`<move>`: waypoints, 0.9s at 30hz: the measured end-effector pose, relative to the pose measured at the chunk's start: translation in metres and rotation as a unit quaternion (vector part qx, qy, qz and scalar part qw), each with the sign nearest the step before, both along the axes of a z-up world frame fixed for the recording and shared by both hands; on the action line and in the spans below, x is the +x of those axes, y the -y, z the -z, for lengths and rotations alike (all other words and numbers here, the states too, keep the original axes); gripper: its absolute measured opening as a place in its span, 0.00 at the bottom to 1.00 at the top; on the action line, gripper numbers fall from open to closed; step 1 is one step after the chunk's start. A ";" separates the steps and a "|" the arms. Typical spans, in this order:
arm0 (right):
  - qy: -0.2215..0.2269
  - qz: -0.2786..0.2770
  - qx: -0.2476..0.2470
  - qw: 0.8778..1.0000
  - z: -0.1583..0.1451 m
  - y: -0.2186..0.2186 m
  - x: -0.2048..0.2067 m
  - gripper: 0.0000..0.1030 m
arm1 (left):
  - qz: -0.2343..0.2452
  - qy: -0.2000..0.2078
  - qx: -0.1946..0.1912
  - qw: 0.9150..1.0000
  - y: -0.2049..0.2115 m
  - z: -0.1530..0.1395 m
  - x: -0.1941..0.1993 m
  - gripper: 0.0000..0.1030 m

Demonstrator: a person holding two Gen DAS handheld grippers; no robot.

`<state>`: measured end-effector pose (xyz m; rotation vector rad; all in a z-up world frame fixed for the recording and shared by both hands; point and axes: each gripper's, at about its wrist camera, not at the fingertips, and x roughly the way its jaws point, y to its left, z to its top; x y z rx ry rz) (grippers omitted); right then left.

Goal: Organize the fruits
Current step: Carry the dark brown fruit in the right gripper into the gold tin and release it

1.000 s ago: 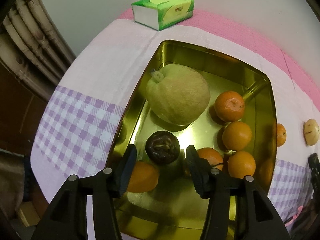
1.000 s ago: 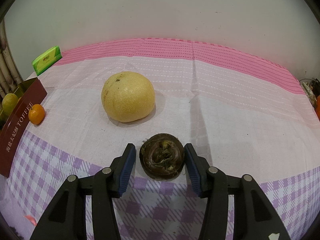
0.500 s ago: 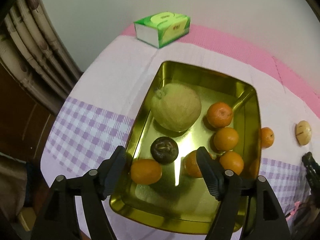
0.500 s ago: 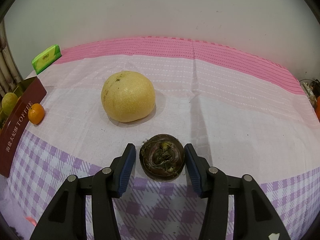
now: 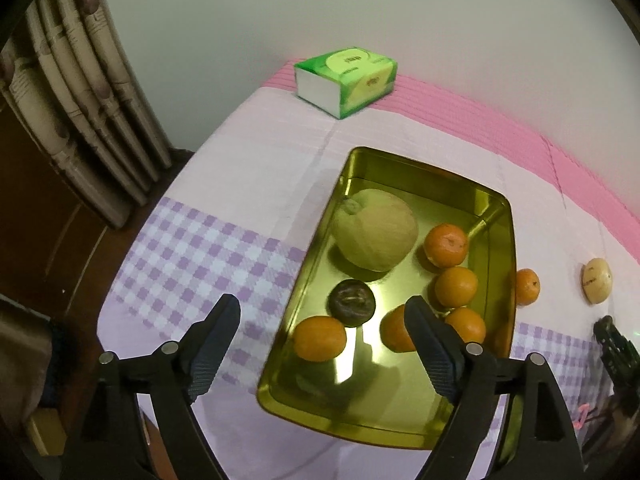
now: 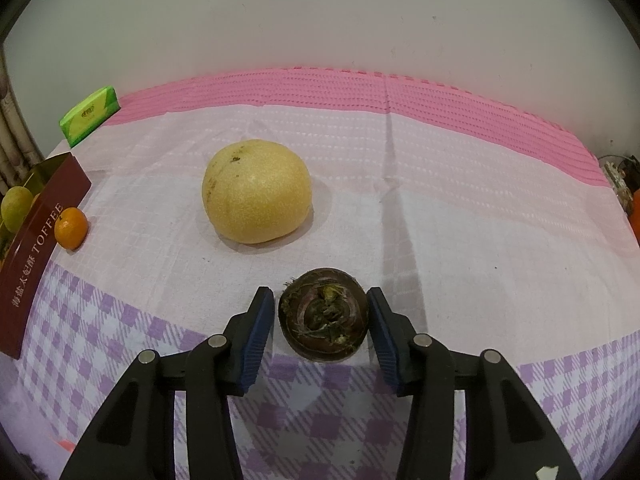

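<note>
The desk [image 6: 460, 216] is covered by a cloth: a pink band along the wall side, a pale pink field in the middle, and purple-and-white checks [image 5: 208, 256] toward the near edge.

Lying directly on the cloth are noted:
- a green tissue pack [image 5: 346, 77] on the pink band, near the wall;
- a gold tin tray [image 5: 400, 420], its outer wall dark red and lettered "TOFFEE" in the right wrist view;
- a single orange [image 6: 71, 227] just beside that wall, outside the tray;
- a large yellow pear [image 6: 256, 191] on the pale field, well apart from the tray;
- a dark brown fruit [image 6: 323, 323] at the start of the checks, nearer than the pear.
</note>
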<state>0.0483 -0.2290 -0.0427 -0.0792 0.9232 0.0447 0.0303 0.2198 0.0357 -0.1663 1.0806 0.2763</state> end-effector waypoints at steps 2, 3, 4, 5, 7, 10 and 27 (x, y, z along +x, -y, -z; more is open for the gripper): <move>-0.003 0.000 -0.003 1.000 0.000 -0.002 0.000 0.40 | -0.006 0.002 0.003 1.000 -0.003 -0.001 -0.002 0.82; -0.004 0.001 -0.003 1.000 0.000 -0.003 0.000 0.40 | -0.008 0.003 0.006 1.000 -0.005 -0.001 -0.003 0.83; -0.005 0.001 -0.003 1.000 0.000 -0.003 0.000 0.39 | -0.012 0.004 0.008 1.000 -0.006 -0.001 -0.004 0.83; -0.005 0.001 -0.004 1.000 -0.001 -0.003 -0.001 0.39 | -0.014 0.004 0.009 1.000 -0.007 0.000 -0.004 0.83; -0.007 0.003 -0.007 1.000 -0.001 -0.004 -0.001 0.39 | -0.017 0.003 0.008 1.000 -0.010 0.002 -0.005 0.84; -0.010 0.006 -0.009 1.000 -0.003 -0.006 -0.002 0.39 | -0.023 0.001 0.008 1.000 -0.013 0.004 -0.005 0.84; 0.010 -0.159 0.030 0.987 -0.051 -0.144 -0.012 0.39 | -0.055 0.010 -0.003 0.998 -0.031 -0.001 -0.015 0.85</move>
